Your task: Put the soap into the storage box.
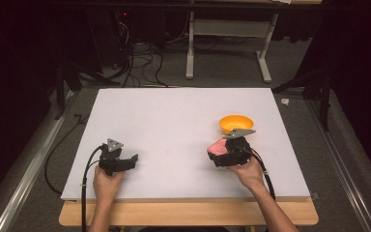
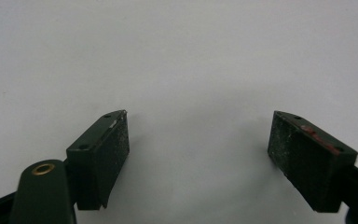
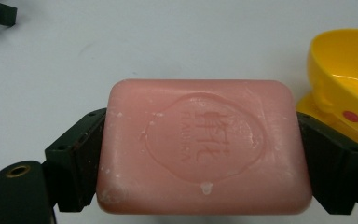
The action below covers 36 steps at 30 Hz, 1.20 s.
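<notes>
A pink bar of soap (image 3: 203,144) with an embossed stamp is clamped by its short ends between the two black jaws of my right gripper (image 3: 200,158). In the high view the soap (image 1: 217,146) sits at the front right of the white board, held by that right gripper (image 1: 221,153) just in front of a yellow dish (image 1: 236,123). The yellow dish (image 3: 345,79) is close by on the right in the right gripper view. My left gripper (image 1: 131,160) rests at the front left, its jaws wide apart with nothing between them (image 2: 198,149).
The white board (image 1: 174,121) covers a wooden table. Behind it stand a table's metal legs (image 1: 190,48) and cables on the floor. A small white scrap (image 1: 285,101) lies off the board's right edge.
</notes>
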{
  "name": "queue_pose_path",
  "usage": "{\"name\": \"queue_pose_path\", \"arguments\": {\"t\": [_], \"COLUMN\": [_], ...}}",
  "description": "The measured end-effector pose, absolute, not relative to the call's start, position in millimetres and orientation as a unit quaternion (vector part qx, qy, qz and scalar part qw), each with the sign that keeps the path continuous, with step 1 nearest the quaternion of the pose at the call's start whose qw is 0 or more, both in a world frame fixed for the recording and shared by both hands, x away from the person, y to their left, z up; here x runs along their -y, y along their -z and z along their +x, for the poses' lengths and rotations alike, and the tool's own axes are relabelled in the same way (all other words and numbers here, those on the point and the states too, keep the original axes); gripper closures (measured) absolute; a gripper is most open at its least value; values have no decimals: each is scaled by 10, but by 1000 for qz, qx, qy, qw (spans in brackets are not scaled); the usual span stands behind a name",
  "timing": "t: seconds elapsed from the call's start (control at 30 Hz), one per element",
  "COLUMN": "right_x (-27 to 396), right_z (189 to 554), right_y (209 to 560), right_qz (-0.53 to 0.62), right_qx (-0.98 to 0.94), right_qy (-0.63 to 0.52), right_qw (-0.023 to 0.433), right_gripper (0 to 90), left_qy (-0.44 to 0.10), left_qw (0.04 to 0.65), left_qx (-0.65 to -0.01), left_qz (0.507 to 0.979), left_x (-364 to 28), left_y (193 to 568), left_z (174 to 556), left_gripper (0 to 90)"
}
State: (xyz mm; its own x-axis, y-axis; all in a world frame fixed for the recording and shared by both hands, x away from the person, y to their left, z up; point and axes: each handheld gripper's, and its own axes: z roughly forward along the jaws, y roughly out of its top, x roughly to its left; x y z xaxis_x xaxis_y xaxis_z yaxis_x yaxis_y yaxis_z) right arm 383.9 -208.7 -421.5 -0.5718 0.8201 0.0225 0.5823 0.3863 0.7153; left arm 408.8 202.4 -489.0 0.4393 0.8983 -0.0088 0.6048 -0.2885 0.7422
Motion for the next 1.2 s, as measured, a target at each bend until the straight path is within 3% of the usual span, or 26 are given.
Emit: {"name": "queue_pose_path", "arguments": {"t": [0.73, 1.2], "right_x": [2564, 2730], "right_z": [3884, 4064], "right_y": [4048, 3932], "right_qz": [517, 571], "right_qx": [-755, -711], "right_qy": [-355, -372], "right_qw": [190, 172], "right_gripper": [136, 136], "left_qy": [-212, -212], "left_qw": [346, 346], "left_qx": [-485, -485], "left_qz": [774, 774], "left_x": [-2023, -2023], "left_y": [4891, 4891], "left_z": [4087, 4087], "left_gripper": [210, 210]}}
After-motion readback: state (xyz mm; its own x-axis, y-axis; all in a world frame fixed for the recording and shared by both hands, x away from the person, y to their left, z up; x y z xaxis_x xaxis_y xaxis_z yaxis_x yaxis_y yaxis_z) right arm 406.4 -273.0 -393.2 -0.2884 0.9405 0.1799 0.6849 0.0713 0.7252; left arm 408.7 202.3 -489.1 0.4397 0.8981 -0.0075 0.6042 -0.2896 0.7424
